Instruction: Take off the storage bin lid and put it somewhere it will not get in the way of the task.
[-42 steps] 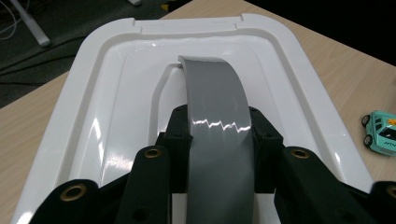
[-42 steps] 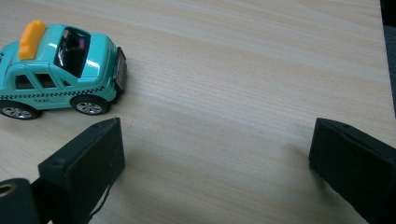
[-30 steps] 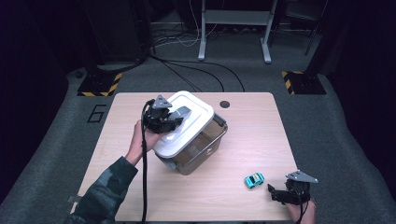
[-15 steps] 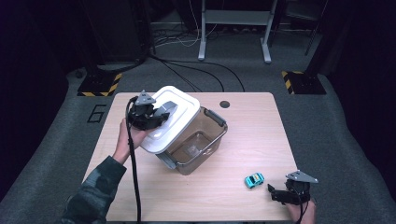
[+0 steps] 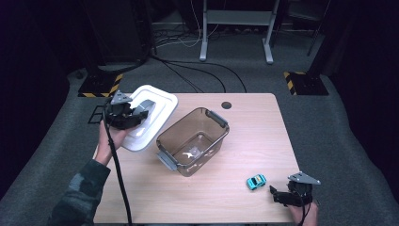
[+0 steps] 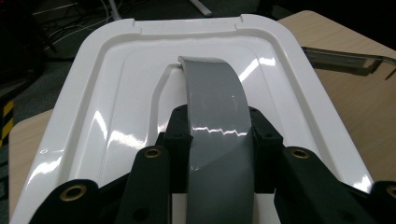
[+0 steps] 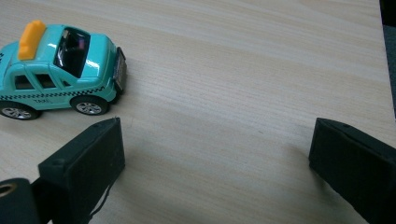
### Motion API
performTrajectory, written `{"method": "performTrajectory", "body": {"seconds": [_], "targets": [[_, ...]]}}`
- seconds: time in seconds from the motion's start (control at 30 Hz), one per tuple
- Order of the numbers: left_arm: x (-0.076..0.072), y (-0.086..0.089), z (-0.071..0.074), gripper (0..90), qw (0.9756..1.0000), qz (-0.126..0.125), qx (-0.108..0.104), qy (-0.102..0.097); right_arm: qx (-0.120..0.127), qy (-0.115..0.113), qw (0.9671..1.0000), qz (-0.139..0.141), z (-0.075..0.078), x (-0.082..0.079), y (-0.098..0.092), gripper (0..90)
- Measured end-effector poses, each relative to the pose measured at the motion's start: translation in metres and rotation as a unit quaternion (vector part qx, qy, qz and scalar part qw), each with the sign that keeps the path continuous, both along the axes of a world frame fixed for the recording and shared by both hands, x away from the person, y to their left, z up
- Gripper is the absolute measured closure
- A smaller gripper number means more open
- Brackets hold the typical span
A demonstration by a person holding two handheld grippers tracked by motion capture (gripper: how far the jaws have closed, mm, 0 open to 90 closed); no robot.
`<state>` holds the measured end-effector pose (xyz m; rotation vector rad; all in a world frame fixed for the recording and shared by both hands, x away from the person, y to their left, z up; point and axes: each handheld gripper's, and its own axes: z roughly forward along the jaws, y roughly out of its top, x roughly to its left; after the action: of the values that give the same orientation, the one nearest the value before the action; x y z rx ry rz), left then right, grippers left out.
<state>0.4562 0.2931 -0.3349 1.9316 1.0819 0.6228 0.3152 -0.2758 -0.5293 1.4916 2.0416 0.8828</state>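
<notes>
In the high view we are looking down on a wooden table [image 5: 244, 122]; the left gripper [image 5: 136, 114] is sitting over the table's far left corner, its jaws clamped on the grey handle [image 5: 145, 105] of a white lid [image 5: 157, 117]; the lid is tilting, hanging partly past the table's left edge and well clear of the container [image 5: 193, 141]; the clear brown container is standing open near the middle of the table, turned at an angle to the table's edges, with grey latches at both ends; a small teal toy car [image 5: 256, 181] is resting on the wood toward the near right; the right gripper [image 5: 277, 194] is lying low at the near right edge, just beside the car and not touching it.

In the left gripper view we are seeing the black jaws pressing against both sides of the grey handle [image 6: 217, 126]; the white lid [image 6: 112, 126] is spreading out beneath and beyond them; a strip of the container's rim [image 6: 345, 58] is showing at the upper right, apart from the lid, with table wood under it.

In the right gripper view we are seeing the two black jaws standing wide apart with bare wood between them; the teal toy car [image 7: 60, 70], carrying an orange roof sign, is sitting at the upper left, beyond the left jaw and outside the gap; nothing is being held here.
</notes>
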Motion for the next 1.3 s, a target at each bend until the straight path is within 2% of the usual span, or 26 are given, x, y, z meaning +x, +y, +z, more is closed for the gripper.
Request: {"method": "performTrajectory", "body": {"seconds": [0.3,0.53,0.73,0.87,1.03,1.23,1.3], "targets": [[0.008,0.031,-0.017,66.7,0.9991,0.042,-0.007,0.009,-0.002,0.0,1.0,0.001,0.0,0.0,0.0,3.0],[0.014,0.052,-0.036,66.7,0.9962,0.085,-0.008,0.013,0.0,0.0,1.0,-0.001,0.0,0.0,0.0,3.0],[0.022,0.065,-0.063,66.7,0.9927,0.116,-0.019,0.024,0.0,0.0,1.0,-0.001,0.0,0.0,0.0,3.0],[0.028,0.07,-0.082,66.7,0.9902,0.132,-0.024,0.041,0.0,-0.001,1.0,-0.002,0.0,0.0,0.0,3.1],[0.033,0.077,-0.106,66.7,0.9861,0.149,-0.027,0.069,-0.003,-0.001,1.0,0.001,0.0,0.0,0.0,3.1],[0.036,0.08,-0.128,66.7,0.9818,0.167,-0.036,0.084,-0.002,0.0,1.0,-0.001,0.0,0.0,0.0,3.1],[0.038,0.08,-0.136,66.7,0.9794,0.175,-0.034,0.095,-0.002,0.0,1.0,-0.001,0.0,0.0,0.0,3.1]]}}
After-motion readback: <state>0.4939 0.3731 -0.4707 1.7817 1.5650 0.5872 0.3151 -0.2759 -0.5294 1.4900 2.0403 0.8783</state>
